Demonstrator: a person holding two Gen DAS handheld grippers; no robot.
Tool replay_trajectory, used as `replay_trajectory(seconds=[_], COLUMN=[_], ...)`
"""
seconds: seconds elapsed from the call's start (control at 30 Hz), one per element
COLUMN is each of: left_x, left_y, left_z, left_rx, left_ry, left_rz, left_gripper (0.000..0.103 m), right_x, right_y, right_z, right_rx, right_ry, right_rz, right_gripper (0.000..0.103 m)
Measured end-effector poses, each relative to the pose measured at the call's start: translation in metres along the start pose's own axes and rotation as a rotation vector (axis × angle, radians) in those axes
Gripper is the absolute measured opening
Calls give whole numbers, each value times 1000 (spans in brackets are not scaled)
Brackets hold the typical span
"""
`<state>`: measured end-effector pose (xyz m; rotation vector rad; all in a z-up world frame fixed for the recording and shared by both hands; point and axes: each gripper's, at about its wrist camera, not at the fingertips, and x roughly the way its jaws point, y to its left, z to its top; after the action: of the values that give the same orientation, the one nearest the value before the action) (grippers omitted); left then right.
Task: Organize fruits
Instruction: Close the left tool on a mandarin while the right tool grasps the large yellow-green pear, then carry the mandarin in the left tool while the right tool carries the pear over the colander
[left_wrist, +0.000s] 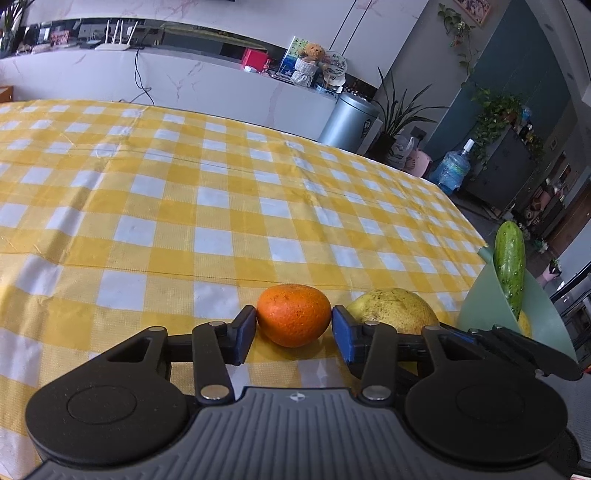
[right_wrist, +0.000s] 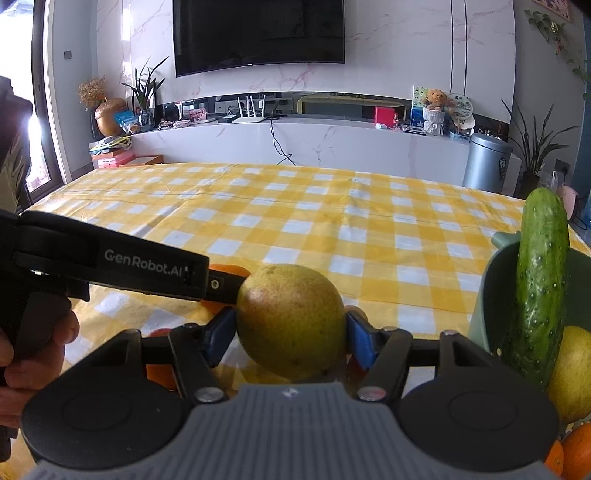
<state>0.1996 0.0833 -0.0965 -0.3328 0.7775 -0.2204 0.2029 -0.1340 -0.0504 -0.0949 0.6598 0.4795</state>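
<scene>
While clamped on the pear (right_wrist: 291, 321) beside the green bowl (right_wrist: 491, 295), right gripper (right_wrist: 291, 332); left gripper (left_wrist: 293, 326) pinching the orange (left_wrist: 293, 315); risk of bumping, dislodging either fruit.

Landmark: pear (right_wrist: 291, 321), on the checked tablecloth (right_wrist: 295, 221) near its front edge.
- Mandarin (left_wrist: 293, 315): on the cloth just left of the pear, slightly nearer in the left wrist view.
- Left gripper (left_wrist: 293, 330): a finger on either side of the mandarin.
- Right gripper (right_wrist: 291, 339): a finger on either side of the pear.
- Bowl (right_wrist: 491, 295): right of the pear, near the cloth's right edge.
- Cucumber (right_wrist: 535, 288): in the bowl, standing on end, leaning on its rim.
- Lemon (right_wrist: 572, 376): in the bowl, at the cucumber's foot.
- Bin (right_wrist: 485, 162): on the floor, far behind the pear, beyond the table.
</scene>
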Motion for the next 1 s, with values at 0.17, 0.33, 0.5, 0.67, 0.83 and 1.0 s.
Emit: replay_trajectory(seconds=[0.17, 0.33, 0.5, 0.67, 0.83, 1.0], left_x=[-2, -12, -30, -57, -75, -93], left_y=[-3, -1, 1, -6, -20, -37], left_z=[1, 1, 1, -1, 3, -1], left_rx=[7, -20, -56, -58, -86, -82], left_ry=[2, -15, -62, -112, -118, -119], left_rz=[19, 56, 66, 69, 41, 42], left_gripper=[50, 50, 50, 50, 50, 50], right_x=[-1, -6, -18, -36, -57, -82], right_y=[1, 0, 4, 5, 0, -9], right_z=[-1, 1, 3, 5, 9, 14], right_rx=[-5, -2, -30, -26, 24, 76], right_ry=[-6, -35, -92, -139, -151, -165], right_rz=[-1, -5, -9, 3, 20, 16], right_gripper=[62, 62, 62, 62, 62, 62])
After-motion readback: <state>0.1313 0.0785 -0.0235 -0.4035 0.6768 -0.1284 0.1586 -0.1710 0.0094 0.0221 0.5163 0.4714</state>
